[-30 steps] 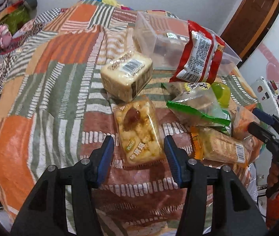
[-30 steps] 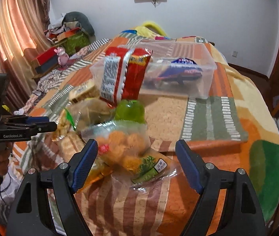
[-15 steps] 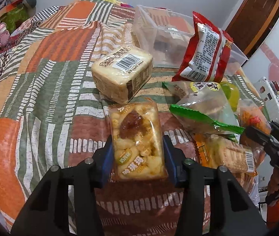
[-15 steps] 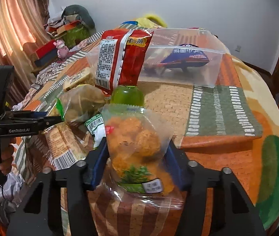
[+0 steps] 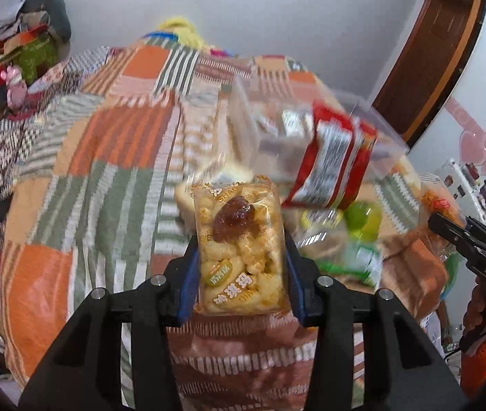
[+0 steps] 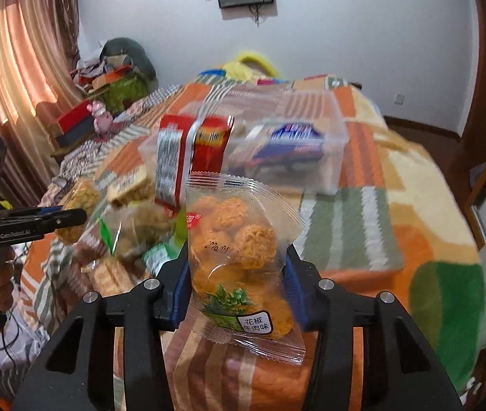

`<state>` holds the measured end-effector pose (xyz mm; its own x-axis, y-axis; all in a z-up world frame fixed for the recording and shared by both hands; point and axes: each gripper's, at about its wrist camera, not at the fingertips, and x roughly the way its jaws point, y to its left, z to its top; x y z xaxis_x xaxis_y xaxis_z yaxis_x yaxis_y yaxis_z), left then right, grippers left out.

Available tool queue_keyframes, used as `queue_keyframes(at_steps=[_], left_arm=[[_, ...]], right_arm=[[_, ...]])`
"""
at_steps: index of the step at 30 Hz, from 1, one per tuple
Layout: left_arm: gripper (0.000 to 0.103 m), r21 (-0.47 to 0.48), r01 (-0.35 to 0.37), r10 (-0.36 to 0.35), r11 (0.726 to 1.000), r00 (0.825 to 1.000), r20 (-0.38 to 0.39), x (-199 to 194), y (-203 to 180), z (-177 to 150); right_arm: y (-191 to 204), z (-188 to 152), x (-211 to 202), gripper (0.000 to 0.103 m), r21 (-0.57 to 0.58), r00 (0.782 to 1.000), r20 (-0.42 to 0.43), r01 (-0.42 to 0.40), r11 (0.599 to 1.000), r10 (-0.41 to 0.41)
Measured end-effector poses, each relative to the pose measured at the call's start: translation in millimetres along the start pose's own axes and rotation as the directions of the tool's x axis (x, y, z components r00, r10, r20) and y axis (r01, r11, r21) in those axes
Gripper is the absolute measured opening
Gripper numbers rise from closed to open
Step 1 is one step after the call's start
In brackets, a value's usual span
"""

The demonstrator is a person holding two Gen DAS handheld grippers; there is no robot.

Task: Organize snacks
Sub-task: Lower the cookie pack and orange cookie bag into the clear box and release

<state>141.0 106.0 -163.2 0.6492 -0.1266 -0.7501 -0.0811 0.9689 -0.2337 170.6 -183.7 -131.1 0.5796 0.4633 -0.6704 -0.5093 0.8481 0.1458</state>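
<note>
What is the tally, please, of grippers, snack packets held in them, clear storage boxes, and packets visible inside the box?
Grippers: 2, the left gripper and the right gripper
Held packets: 2, the puffed-rice packet and the orange-ball packet
Clear boxes: 1, the clear box
Packets visible inside it: 1, the blue packet
Total: 6

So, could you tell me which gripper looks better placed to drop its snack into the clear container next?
Probably the right gripper: its orange-ball pack faces the clear container almost directly. From the left gripper, the red bag stands before it.
</note>
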Motion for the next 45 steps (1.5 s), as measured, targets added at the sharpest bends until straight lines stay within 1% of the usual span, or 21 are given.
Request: queue_keyframes(at_steps=[7,13,18,20,25,31,34,40,41,45], left_arm=[[0.044,0.039,0.014,-0.018,0.999,0.995,0.100,-11,-21,41],[0.044,0.067,0.020,-0.029,0.998,0.990,0.140,-3,-36,71],[0.044,0.082,0.022,-0.035,0.996,0.986,0.160,10,-46,98],[0.044,0.085,0.019,-0.033,0.996,0.986,0.164,16,-49,107],[0.044,0.093,0.007,-0.023,0.996,0.986,0.163,36,-56,126],[0.044,0.080,0.032,-0.039,0.996,0.995,0.096,70,-54,136],[0.044,0.071,0.025,-0.030,0.997,0.997,0.070,83,-51,136],[0.044,0.063,0.025,-0.029,0.998,0.998,0.058,90,-47,138],[0.044,0.061,0.024,-0.027,0.998,0.998,0.058,89,-47,139],[0.044,0.054,0.027,-0.031,0.998,0.997,0.066,80,-43,137]], right_arm=[[-7,30,-7,0.044,-0.009,0.995,0.087,0.047,0.999,-0.046],[-8,60,-7,0.044,-0.030,0.984,0.157,0.084,0.996,-0.078],[-11,79,6,0.044,-0.030,0.980,0.181,0.089,0.996,-0.082],[-12,84,14,0.044,-0.027,0.981,0.177,0.088,0.996,-0.082],[-15,91,42,0.044,-0.017,0.988,0.138,0.069,0.997,-0.066],[-20,98,74,0.044,0.012,0.996,0.081,0.040,0.999,-0.040],[-20,98,86,0.044,0.010,0.998,0.049,0.044,0.999,-0.044],[-21,95,99,0.045,0.002,0.999,-0.005,0.038,0.999,-0.038],[-21,96,101,0.047,0.004,0.999,-0.015,0.034,0.999,-0.034],[-24,93,100,0.049,0.008,0.999,-0.041,0.027,1.000,-0.027]])
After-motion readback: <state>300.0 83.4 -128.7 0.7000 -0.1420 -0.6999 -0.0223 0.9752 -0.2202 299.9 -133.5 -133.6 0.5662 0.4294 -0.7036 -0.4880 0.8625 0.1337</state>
